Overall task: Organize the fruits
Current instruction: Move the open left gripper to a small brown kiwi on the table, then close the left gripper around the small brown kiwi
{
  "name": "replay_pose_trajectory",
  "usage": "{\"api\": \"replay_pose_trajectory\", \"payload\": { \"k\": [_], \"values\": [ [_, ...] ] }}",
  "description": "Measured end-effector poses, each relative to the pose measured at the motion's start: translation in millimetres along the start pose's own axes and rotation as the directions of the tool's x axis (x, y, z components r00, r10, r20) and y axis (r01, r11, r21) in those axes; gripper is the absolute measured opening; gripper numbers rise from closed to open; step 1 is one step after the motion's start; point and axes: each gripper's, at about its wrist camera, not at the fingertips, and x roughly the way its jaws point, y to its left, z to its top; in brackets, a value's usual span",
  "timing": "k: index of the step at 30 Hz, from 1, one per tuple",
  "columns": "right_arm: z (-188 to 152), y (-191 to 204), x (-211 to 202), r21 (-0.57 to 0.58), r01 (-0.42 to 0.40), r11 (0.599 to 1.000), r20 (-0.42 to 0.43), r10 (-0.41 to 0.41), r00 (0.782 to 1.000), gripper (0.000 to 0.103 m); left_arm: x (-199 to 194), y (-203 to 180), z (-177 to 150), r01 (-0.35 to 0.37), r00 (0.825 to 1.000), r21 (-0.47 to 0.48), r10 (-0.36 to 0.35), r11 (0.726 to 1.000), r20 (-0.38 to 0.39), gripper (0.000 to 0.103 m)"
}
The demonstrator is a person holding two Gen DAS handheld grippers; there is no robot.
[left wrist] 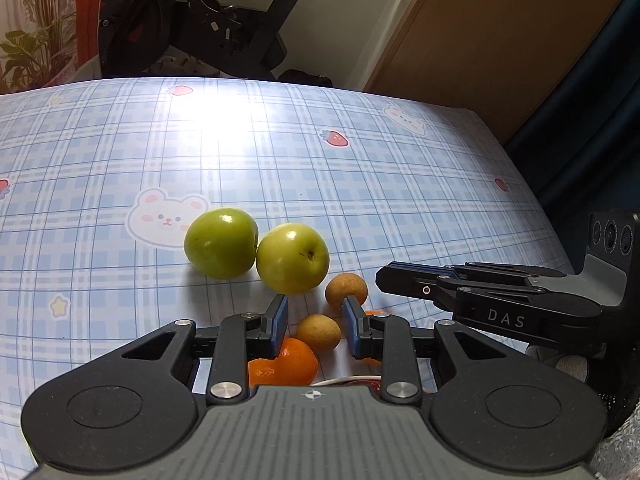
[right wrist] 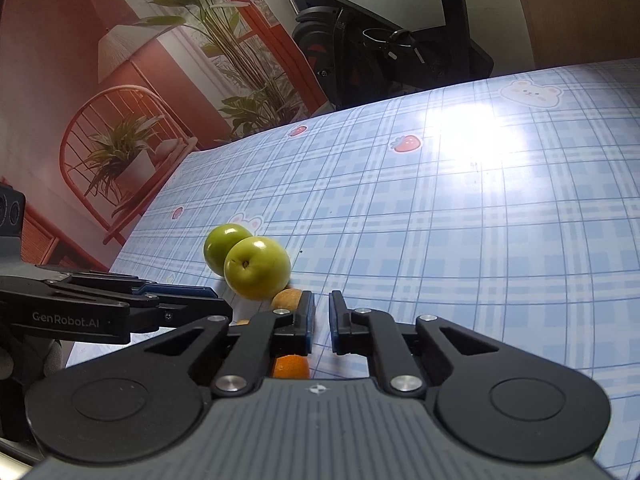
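Two green apples [left wrist: 221,243] [left wrist: 292,258] touch each other on the blue checked tablecloth [left wrist: 360,184]. Two small brown round fruits [left wrist: 346,289] [left wrist: 318,333] and an orange [left wrist: 290,364] lie just in front of them. My left gripper [left wrist: 315,322] is open and empty, its jaws either side of the nearer brown fruit, above it. My right gripper [right wrist: 321,320] is slightly open and empty, just right of the fruits; it also shows in the left wrist view [left wrist: 408,276]. The apples [right wrist: 257,267] [right wrist: 224,247], a brown fruit [right wrist: 287,298] and the orange [right wrist: 291,366] show in the right wrist view.
An exercise bike [left wrist: 192,20] stands beyond the table's far edge, with a brown door [left wrist: 500,40] to the right. A wall picture with plants and a chair [right wrist: 120,140] lies left of the table. Something red-rimmed [left wrist: 360,380] peeks under my left gripper.
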Motion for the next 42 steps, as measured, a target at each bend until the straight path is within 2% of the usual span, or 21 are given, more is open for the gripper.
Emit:
{"api": "replay_pose_trajectory", "payload": {
  "k": [6,11,14,21,24,25,26,28,42],
  "values": [
    [0.7,4.6,-5.8,-0.029,0.015,0.999,0.021,-0.014,1.000,0.014,8.5,-7.2,-1.0,-0.011,0.999,0.057,0.013,0.998,-0.036,0.032],
    [-0.5,2.1,-8.2,-0.026,0.019,0.999,0.018,-0.018,1.000,0.014,13.3,-6.8,0.1,-0.010,0.999,0.055,0.013,0.998,-0.053,0.033],
    [-0.9,-0.1,-10.1,-0.020,0.024,1.000,0.019,-0.024,1.000,0.014,18.4,-4.9,1.3,0.001,0.998,0.042,0.001,0.999,-0.064,0.039],
    [-3.8,-7.6,-12.9,0.004,0.027,1.000,0.022,-0.027,0.999,0.014,27.6,-1.6,3.7,-0.017,0.996,0.029,0.019,0.999,-0.085,0.039],
    [-4.6,-7.3,-13.2,0.002,0.024,1.000,0.016,-0.024,1.000,0.014,27.4,-2.0,2.6,-0.016,0.996,0.045,0.019,0.999,-0.082,0.036],
    [-4.7,-7.2,-12.9,0.000,0.024,1.000,0.013,-0.024,1.000,0.014,26.4,-1.4,2.6,-0.009,0.997,0.044,0.013,0.999,-0.078,0.028],
    [-4.6,-7.1,-12.9,0.000,0.024,1.000,0.011,-0.024,1.000,0.014,25.4,-0.1,3.3,-0.004,0.997,0.037,0.007,0.999,-0.076,0.024],
    [-4.0,-6.3,-13.6,-0.003,0.022,1.000,0.012,-0.021,1.000,0.014,21.7,6.6,4.3,0.010,0.997,-0.010,-0.011,1.000,-0.075,0.023],
    [1.5,9.9,-6.3,-0.051,0.009,0.999,0.013,-0.009,1.000,0.014,5.9,22.1,1.2,-0.039,0.999,-0.022,0.038,0.999,-0.024,0.023]
  ]
}}
